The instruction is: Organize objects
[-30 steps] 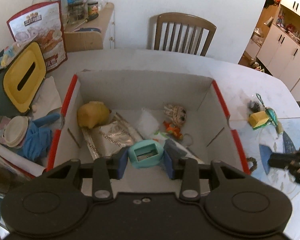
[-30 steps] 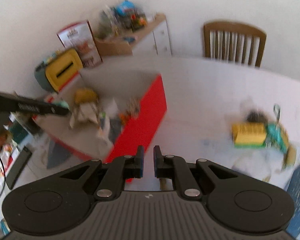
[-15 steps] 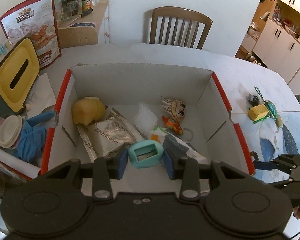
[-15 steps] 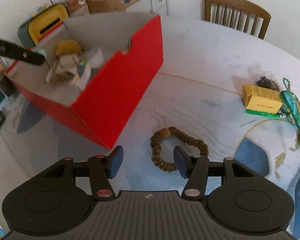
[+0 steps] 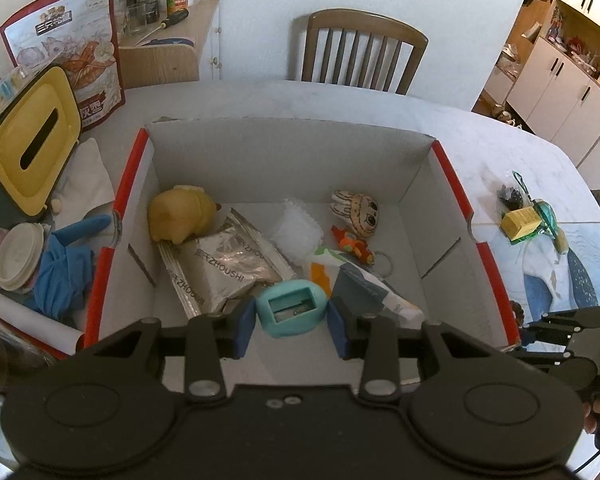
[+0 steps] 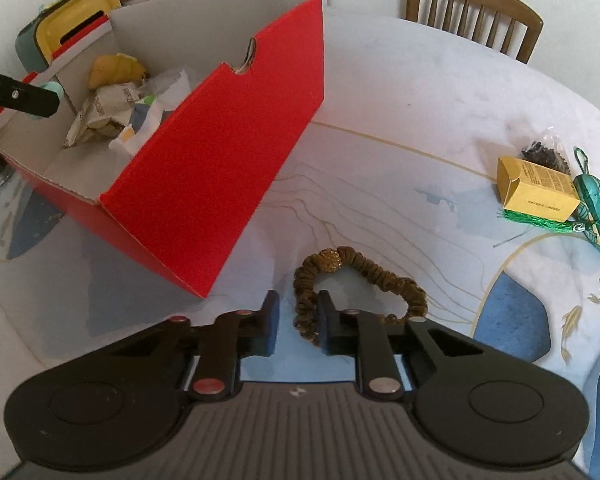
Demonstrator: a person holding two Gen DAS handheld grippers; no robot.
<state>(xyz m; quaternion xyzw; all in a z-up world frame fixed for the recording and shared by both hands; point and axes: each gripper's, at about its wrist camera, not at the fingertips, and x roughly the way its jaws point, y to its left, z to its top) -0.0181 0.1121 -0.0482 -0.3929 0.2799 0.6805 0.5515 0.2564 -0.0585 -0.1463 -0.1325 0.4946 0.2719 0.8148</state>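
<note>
Scrunchie of olive-brown fabric (image 6: 352, 284) lies on your counter (image 6: 400, 120), one end of its loop between your right tongs (image 6: 298, 322), which seem parted around it. Left tongs (image 5: 291, 316) grip a teal plastic sharpener (image 5: 291, 310) over the red cardboard box (image 5: 292, 152).

My right gripper (image 6: 298, 322) is low over the table (image 6: 400, 112), jaws parted around the left end of the brown scrunchie (image 6: 356, 280). Red box (image 6: 220, 160) fills upper left. Yellow carton (image 6: 534, 190) and green fish toy (image 6: 598, 210) at right edge.
</note>
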